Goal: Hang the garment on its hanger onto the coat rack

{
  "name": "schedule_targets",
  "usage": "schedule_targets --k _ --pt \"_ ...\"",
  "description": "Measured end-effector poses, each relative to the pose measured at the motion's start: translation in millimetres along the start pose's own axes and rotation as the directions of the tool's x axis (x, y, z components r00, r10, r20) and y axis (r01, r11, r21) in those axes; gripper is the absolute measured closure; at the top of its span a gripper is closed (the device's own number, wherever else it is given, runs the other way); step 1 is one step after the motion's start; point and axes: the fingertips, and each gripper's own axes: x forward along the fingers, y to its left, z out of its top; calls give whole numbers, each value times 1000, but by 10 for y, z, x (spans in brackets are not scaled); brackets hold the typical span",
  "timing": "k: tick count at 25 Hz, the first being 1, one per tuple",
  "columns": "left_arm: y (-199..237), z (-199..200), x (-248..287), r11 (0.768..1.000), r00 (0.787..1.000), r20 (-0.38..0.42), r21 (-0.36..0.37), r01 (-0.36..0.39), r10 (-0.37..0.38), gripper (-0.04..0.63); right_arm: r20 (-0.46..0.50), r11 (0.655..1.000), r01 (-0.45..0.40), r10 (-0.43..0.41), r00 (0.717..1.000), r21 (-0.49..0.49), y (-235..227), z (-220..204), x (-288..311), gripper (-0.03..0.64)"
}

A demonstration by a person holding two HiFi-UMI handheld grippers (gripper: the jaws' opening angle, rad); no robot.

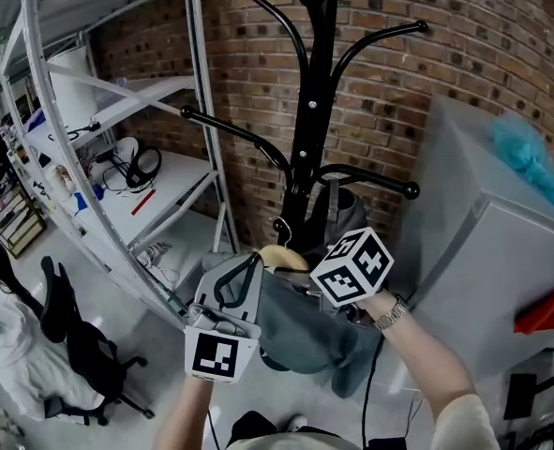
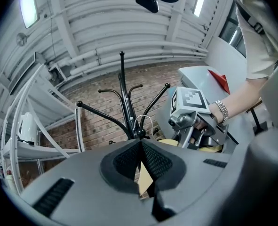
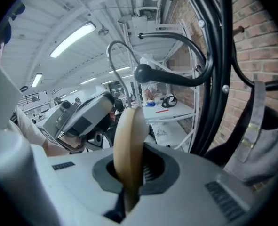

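Observation:
The black coat rack stands before a brick wall, its curved arms ending in knobs. Below it I hold a wooden hanger with a grey-green garment draped from it. My left gripper is shut on the hanger's left end; a tan sliver shows between its jaws. My right gripper is shut on the wooden hanger. The hanger's metal hook curves up just left of a rack arm's knob, apart from it.
A grey bag with a strap hangs low on the rack. White metal shelving stands to the left, a grey cabinet to the right. A person sits on a chair at lower left.

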Motion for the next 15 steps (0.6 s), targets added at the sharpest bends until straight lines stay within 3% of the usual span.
schedule_targets --k 7,15 --pt "85 -141 115 999 999 -6 -30 -34 34 594 20 998 -17 16 1000 60 -259 -57 98 589" --pt "6 -377 341 999 999 -31 -44 15 -16 594 6 999 -28 28 1000 42 -464 -88 241 588"
